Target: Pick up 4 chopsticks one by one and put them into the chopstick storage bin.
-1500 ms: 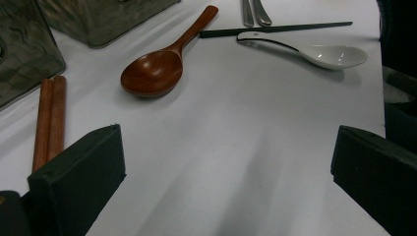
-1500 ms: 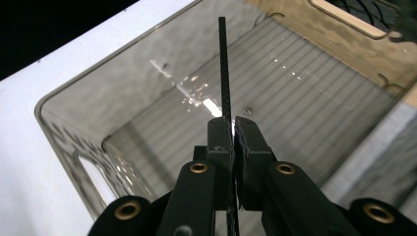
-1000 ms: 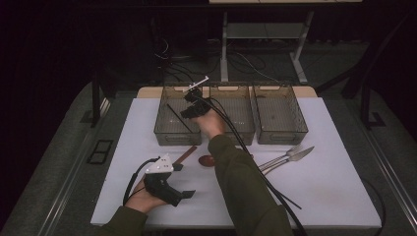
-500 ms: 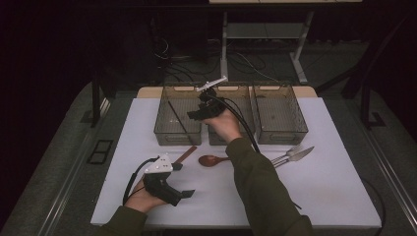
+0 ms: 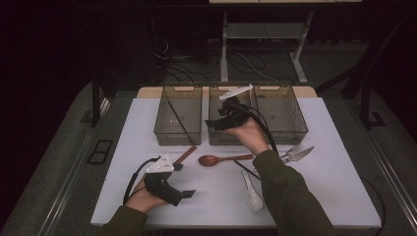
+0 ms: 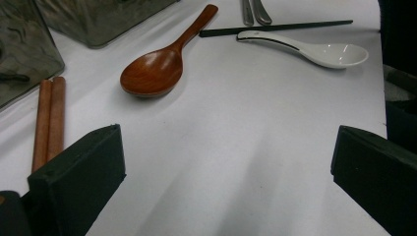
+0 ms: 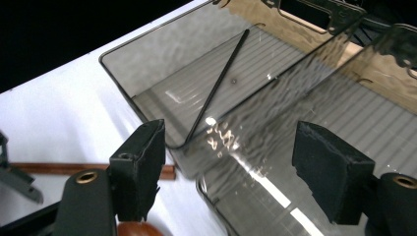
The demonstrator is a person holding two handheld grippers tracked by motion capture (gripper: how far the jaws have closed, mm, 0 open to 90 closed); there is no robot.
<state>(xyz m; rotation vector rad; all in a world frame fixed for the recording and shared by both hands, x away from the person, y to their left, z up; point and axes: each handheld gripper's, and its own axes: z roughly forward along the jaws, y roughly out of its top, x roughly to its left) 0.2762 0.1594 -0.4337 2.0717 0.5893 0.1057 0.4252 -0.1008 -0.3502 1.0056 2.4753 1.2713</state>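
My right gripper (image 5: 212, 123) hangs open and empty over the near wall of the middle clear bin (image 5: 216, 138). In the right gripper view, its jaws (image 7: 231, 147) frame the gap between the left bin (image 7: 147, 64) and the middle bin. One black chopstick (image 7: 219, 83) lies slanted in the left bin (image 5: 162, 129). My left gripper (image 5: 183, 195) rests open on the white tabletop at the front left. Ahead of it lie a wooden spoon (image 6: 157, 69), a white ceramic spoon (image 6: 314, 49), a second black chopstick (image 6: 275, 28) and a pair of brown chopsticks (image 6: 48, 120).
A third clear bin (image 5: 281, 114) stands at the back right. A metal fork and knife (image 5: 297, 153) lie right of the wooden spoon (image 5: 223, 159). The white spoon (image 5: 252, 192) is near the front edge. The white mat (image 5: 334, 196) has bare room at the front right.
My right gripper has drawn back from above the left bin, moving right and toward the near side, to the middle bin's front. The left gripper has stayed put.
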